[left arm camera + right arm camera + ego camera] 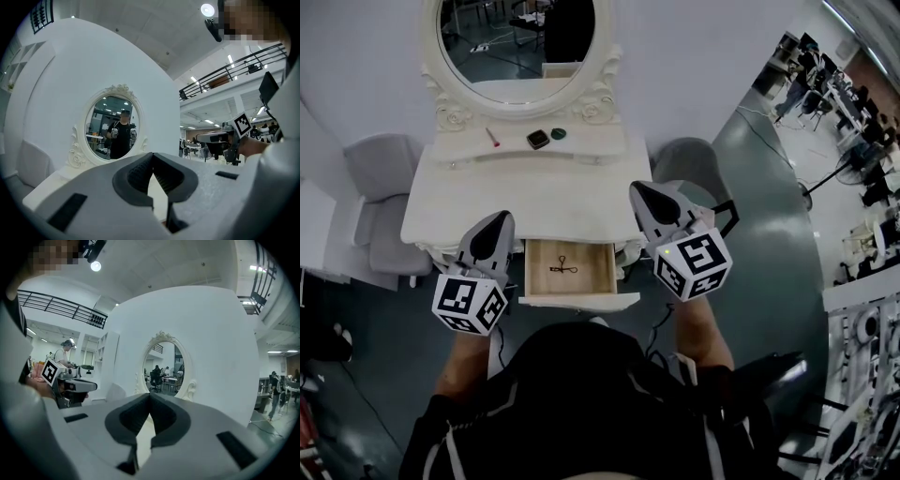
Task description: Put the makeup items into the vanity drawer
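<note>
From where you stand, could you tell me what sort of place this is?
Probably a large lab or workshop hall with a staged dressing corner: a white vanity table and oval mirror stand by rows of workstations, under a railed mezzanine.

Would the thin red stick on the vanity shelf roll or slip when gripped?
The red stick looks slim and probably round, so a nudge may roll it. It lies flat on the shelf, so jaws likely get little to pinch.
</note>
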Tool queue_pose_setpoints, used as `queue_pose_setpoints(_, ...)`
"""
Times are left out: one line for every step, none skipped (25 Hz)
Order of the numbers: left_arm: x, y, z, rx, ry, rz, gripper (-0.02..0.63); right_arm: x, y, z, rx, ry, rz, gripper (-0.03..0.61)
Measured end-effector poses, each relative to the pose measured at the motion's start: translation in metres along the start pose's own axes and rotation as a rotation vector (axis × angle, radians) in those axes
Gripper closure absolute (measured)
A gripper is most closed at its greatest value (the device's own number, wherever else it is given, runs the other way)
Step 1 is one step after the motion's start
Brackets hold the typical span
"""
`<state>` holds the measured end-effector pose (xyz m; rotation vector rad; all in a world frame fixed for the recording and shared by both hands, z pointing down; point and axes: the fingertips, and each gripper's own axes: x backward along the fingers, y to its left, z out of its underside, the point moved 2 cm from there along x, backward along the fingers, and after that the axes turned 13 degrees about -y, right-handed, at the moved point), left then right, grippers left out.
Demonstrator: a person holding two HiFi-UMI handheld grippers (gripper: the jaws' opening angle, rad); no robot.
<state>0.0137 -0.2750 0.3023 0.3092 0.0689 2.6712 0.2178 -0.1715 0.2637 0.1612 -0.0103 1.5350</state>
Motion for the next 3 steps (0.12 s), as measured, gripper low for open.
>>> queue_pose_setpoints(0.0001,-0.0004,-0.0003,-0.004,0.001,0.003,0.609,-0.0007,0.0007,-0.0006,0.001,-0.003,0.000,0.575)
queue_pose_setpoints(0.0004,-0.0006,-0.0005,-0.007,0.003,0.006,0.609,-0.0015,0.0014,-0.0014,0.002,-0.006,-0.002,0.575)
queue_pose_setpoints(0.0006,-0.0008,-0.0008,-0.010,0.005,0.008,0.609,-0.0023,0.0023,-0.0022,0.003,-0.008,-0.004,0.575)
